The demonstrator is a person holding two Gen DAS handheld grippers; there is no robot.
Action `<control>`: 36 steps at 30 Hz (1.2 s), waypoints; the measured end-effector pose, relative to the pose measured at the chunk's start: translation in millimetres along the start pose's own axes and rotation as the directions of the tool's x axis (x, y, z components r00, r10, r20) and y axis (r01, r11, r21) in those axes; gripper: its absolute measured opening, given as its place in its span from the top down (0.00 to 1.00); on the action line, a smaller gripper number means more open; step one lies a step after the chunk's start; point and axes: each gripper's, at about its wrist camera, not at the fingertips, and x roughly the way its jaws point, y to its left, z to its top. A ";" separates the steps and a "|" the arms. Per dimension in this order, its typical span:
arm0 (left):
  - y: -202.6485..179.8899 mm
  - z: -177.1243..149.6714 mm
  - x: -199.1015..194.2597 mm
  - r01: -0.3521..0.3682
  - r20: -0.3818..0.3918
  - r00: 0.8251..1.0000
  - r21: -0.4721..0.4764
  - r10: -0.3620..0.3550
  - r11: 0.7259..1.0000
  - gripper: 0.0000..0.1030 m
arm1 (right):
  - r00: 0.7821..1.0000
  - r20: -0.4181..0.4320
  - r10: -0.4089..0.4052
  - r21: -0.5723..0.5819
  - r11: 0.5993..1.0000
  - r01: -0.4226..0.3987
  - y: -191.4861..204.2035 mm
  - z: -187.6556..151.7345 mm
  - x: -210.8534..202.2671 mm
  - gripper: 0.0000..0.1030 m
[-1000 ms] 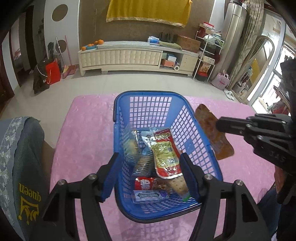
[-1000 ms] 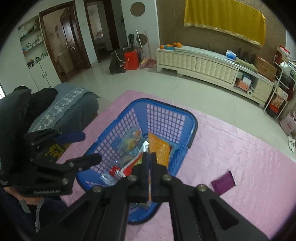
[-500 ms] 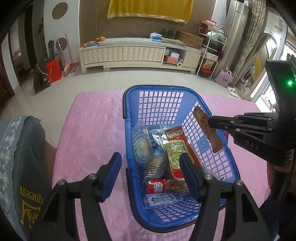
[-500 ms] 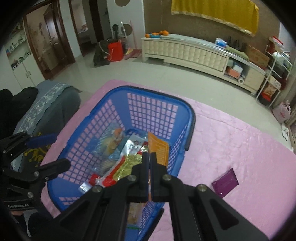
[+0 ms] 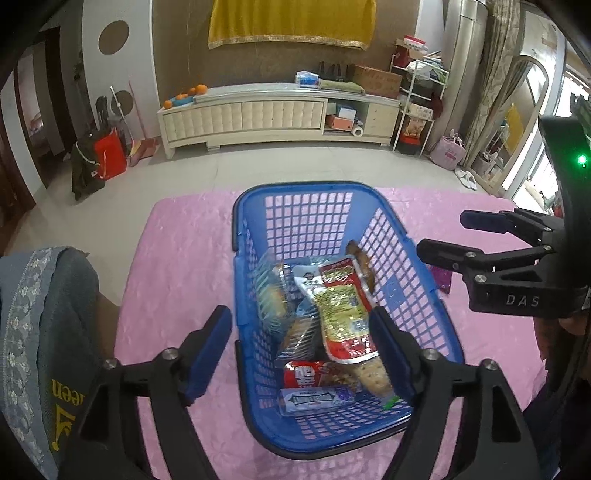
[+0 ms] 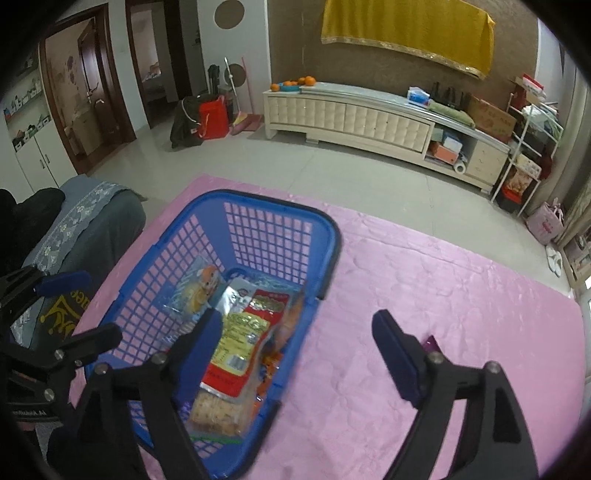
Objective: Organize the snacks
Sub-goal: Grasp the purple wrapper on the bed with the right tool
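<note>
With both the left gripper (image 5: pixel 301 343) and right gripper (image 6: pixel 295 339) just spread apart and empty, the orange packet (image 6: pixel 290 321) leans at mid-frame against the basket (image 6: pixel 325 258) wall and, I judge, could tip out, while the purple packet (image 6: pixel 431 345) at lower right waits on the tablecloth (image 6: pixel 443 295).

Home living room; long cream TV cabinet (image 6: pixel 384 118), yellow wall cloth (image 6: pixel 406 29), tiled floor (image 6: pixel 221 155)

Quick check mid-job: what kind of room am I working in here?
Most likely a home living room: a long cream media cabinet along the wall, a grey fabric sofa beside the pink-covered table, and open doorways to other rooms.
</note>
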 end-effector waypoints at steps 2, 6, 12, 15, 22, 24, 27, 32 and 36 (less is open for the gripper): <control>-7.3 2.2 -1.1 -0.002 0.009 1.000 0.018 0.002 1.000 0.21 | 1.000 0.003 -0.009 0.015 1.000 0.009 -10.6 -1.0 -5.7 0.12; -25.1 12.0 10.2 -0.023 -0.030 0.999 0.057 0.025 0.998 0.19 | 1.000 -0.003 -0.024 0.049 0.999 0.024 -35.6 -3.4 -12.5 0.06; -37.9 29.3 32.6 -0.036 -0.087 0.995 0.018 0.038 0.999 0.19 | 0.999 -0.029 -0.037 0.100 0.994 0.039 -72.8 -5.7 -11.1 0.04; -38.1 34.1 43.9 -0.058 -0.119 0.991 -0.010 0.057 0.998 0.19 | 0.998 -0.053 -0.025 0.125 0.992 0.032 -93.5 -6.9 -4.2 0.02; -33.6 39.4 66.9 -0.093 -0.175 0.981 -0.069 0.080 0.993 0.19 | 0.993 -0.107 -0.059 0.087 0.994 0.068 -130.2 -17.6 29.5 0.02; -30.9 40.5 73.2 -0.101 -0.184 0.979 -0.090 0.083 0.991 0.19 | 0.990 -0.133 -0.043 0.094 0.994 0.056 -138.2 -20.8 41.7 0.02; -28.1 43.6 85.0 -0.108 -0.199 0.976 -0.111 0.084 0.988 0.19 | 0.982 -0.189 -0.026 0.122 0.991 0.050 -148.4 -28.3 65.7 0.02; -29.1 43.9 102.1 -0.112 -0.230 0.969 -0.109 0.084 0.988 0.19 | 0.967 -0.256 0.012 0.093 0.996 0.012 -152.7 -38.2 99.2 0.02; -32.3 41.0 106.7 -0.103 -0.236 0.969 -0.124 0.072 0.987 0.19 | 0.957 -0.288 -0.026 -0.083 0.997 0.002 -142.6 -48.6 118.4 0.02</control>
